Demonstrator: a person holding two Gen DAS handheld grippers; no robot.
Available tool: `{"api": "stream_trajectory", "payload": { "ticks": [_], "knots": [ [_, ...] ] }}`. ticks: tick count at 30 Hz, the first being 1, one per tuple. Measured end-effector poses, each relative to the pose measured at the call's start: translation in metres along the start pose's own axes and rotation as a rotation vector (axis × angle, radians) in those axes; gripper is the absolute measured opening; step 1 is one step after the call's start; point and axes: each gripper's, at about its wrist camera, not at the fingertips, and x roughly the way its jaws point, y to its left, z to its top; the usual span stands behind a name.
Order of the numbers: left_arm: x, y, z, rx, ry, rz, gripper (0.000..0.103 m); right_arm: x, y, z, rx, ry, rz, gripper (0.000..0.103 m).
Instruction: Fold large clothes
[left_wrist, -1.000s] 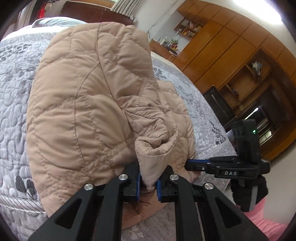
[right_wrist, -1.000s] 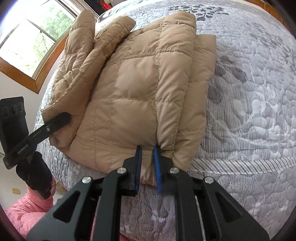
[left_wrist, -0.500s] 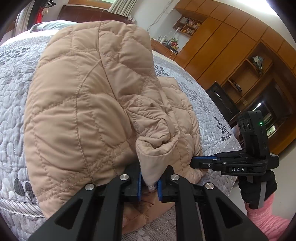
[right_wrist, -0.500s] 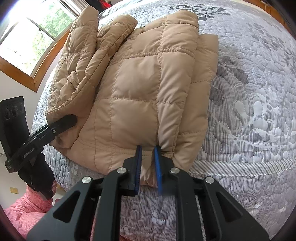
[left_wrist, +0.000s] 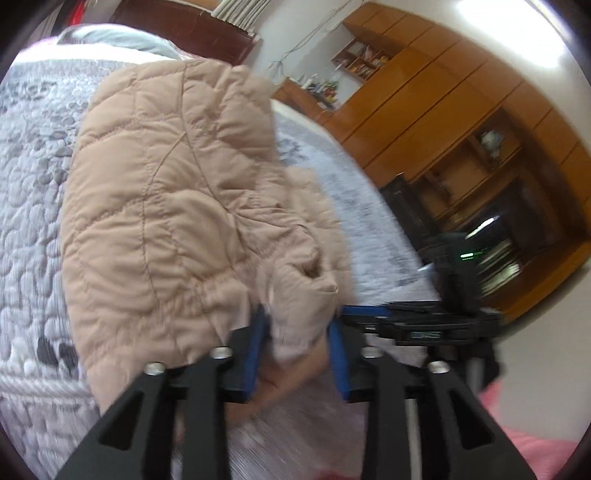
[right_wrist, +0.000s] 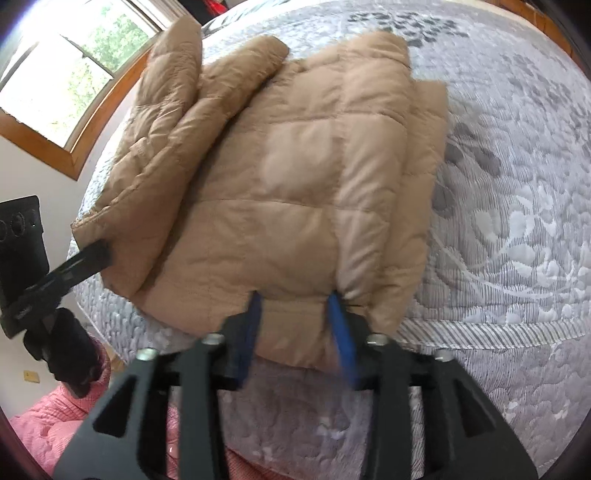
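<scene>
Jaws opening on left gripper (left_wrist: 297, 343) and right gripper (right_wrist: 295, 332), lower centre; jacket (right_wrist: 295, 184) hem between, released; fold apparently set down.

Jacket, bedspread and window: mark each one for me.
jacket (right_wrist: 303, 192): right wrist view, on its quilted top panel.
bedspread (right_wrist: 517, 229): right wrist view, on bare patterned fabric right of the jacket.
window (right_wrist: 66, 74): right wrist view, on the glass pane.
</scene>
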Motion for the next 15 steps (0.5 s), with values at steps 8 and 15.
{"api": "stream_trajectory", "payload": {
  "ticks": [8,15],
  "knots": [
    [-0.07,0.019,0.02,-0.044,-0.159,0.161,0.045,-0.037,0.028,0.037,-0.026,-0.096,0.034,0.072],
    [-0.046,0.052,0.049,-0.06,-0.107,0.496,0.045,-0.025,0.05,0.093,0.016,-0.034,0.114,0.09]
  ]
}}
